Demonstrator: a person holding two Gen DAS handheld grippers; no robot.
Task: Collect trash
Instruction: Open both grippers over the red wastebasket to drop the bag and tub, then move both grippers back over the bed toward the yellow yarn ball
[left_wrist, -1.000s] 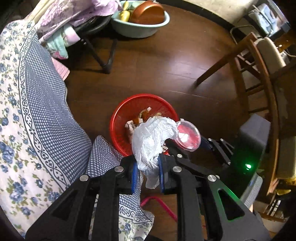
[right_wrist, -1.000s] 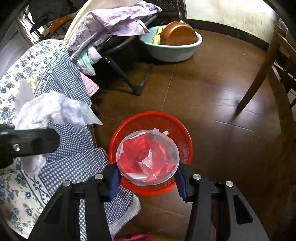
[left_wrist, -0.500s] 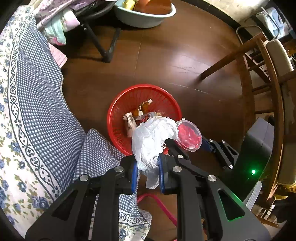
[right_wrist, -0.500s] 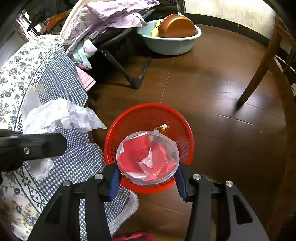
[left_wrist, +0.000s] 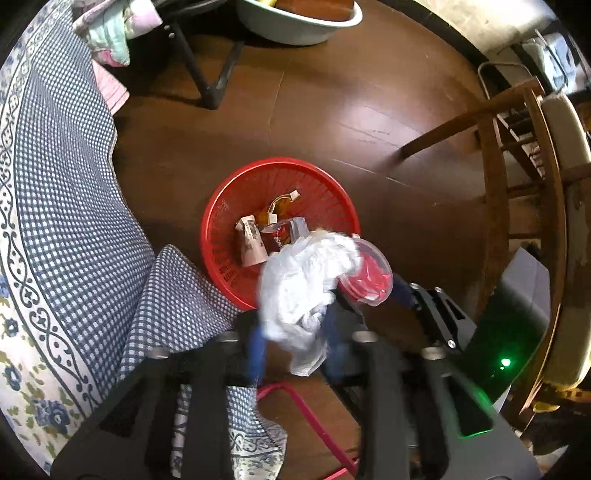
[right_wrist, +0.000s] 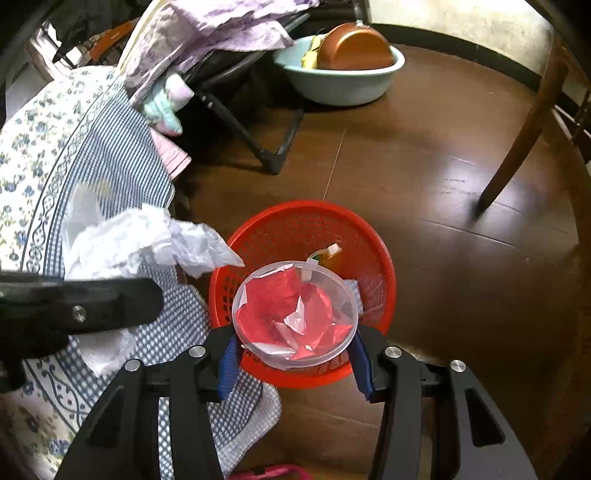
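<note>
A round red mesh basket (left_wrist: 229, 206) (right_wrist: 369, 236) stands on the dark wood floor with several wrappers in it. My left gripper (left_wrist: 295, 347) has its jaws parted around a crumpled white plastic bag (left_wrist: 303, 288), which hangs between them over the basket's near rim; the bag also shows in the right wrist view (right_wrist: 140, 240). My right gripper (right_wrist: 293, 363) is shut on a clear plastic cup (right_wrist: 295, 314) stuffed with red and white wrappers, held above the basket's near side. The cup also shows in the left wrist view (left_wrist: 369, 273).
A table with a blue checked, flowered cloth (left_wrist: 66, 221) hangs on the left, close to the basket. A folding rack with clothes (right_wrist: 221, 44) and a pale basin (right_wrist: 343, 81) stand farther back. Wooden chair legs (left_wrist: 495, 206) are on the right. A pink cord (left_wrist: 306, 413) lies on the floor.
Both grippers have moved closer over the basket. The left jaws have opened wider around the white bag. The right gripper still holds the cup.
</note>
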